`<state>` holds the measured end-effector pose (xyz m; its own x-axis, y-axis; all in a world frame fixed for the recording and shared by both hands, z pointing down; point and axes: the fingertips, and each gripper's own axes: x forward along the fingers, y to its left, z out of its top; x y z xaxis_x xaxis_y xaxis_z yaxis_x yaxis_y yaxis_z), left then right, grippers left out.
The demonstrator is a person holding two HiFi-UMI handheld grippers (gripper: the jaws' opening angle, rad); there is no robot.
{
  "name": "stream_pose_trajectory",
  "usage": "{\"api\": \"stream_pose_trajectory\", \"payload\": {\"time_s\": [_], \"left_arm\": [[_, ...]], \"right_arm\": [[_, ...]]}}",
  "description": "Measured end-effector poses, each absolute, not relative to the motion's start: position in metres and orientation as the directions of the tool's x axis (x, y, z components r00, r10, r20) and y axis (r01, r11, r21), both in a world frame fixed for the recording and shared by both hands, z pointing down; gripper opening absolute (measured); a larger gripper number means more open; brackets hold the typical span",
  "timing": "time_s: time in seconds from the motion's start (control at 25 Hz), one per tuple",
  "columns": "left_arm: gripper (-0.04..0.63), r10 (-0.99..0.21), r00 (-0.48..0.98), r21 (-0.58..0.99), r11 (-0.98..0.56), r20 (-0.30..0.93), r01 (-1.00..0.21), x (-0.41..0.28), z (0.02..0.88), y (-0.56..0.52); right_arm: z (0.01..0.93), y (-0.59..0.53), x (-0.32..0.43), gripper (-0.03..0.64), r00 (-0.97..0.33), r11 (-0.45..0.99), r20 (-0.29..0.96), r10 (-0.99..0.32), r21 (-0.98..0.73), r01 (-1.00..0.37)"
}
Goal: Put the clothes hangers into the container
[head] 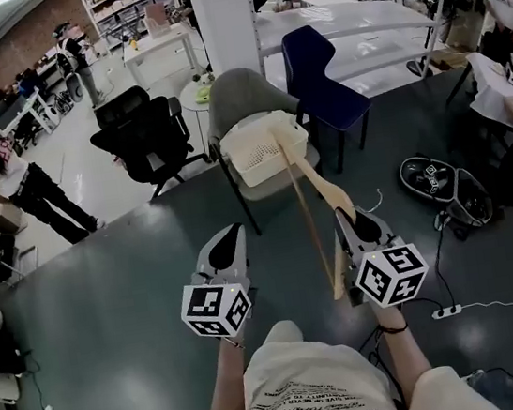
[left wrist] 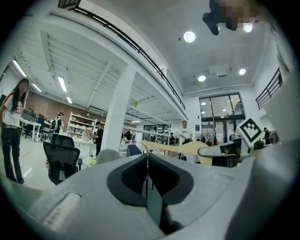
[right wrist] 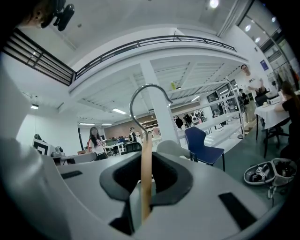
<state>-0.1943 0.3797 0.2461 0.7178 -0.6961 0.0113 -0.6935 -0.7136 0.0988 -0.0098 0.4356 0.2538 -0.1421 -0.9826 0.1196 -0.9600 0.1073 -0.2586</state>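
Note:
My right gripper [head: 354,223] is shut on a wooden clothes hanger [head: 330,192]. The wood stands upright between the jaws [right wrist: 146,178], and its metal hook [right wrist: 142,95] curls above them. In the head view the hanger's far end reaches the cream basket [head: 252,158], which sits on a grey chair [head: 240,98] straight ahead. My left gripper [head: 227,243] hovers beside the right one, shut with nothing in it [left wrist: 147,165]. The left gripper view shows the hanger [left wrist: 174,147] stretching across to the right gripper [left wrist: 220,151].
A blue chair [head: 319,81] stands right of the grey one and a black office chair [head: 146,134] left of it. A black bag [head: 443,185] and a power strip [head: 447,312] lie on the floor at right. A person [head: 15,185] stands far left.

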Motion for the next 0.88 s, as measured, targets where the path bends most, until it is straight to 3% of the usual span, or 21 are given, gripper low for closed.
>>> {"api": "stream_pose_trajectory", "payload": {"time_s": [0.44, 0.88], "left_arm": [[0.023, -0.705, 0.707, 0.094, -0.701, 0.055, -0.707, -0.176, 0.263, 0.337], [0.023, -0.700, 0.708, 0.142, -0.695, 0.091, -0.705, -0.147, 0.279, 0.209]], "right_arm": [[0.273, 0.395, 0.012, 0.055, -0.156, 0.110, 0.135, -0.979, -0.295, -0.949], [0.280, 0.271, 0.044, 0.054, -0.160, 0.103, 0.180, -0.971, -0.291, -0.951]]}}
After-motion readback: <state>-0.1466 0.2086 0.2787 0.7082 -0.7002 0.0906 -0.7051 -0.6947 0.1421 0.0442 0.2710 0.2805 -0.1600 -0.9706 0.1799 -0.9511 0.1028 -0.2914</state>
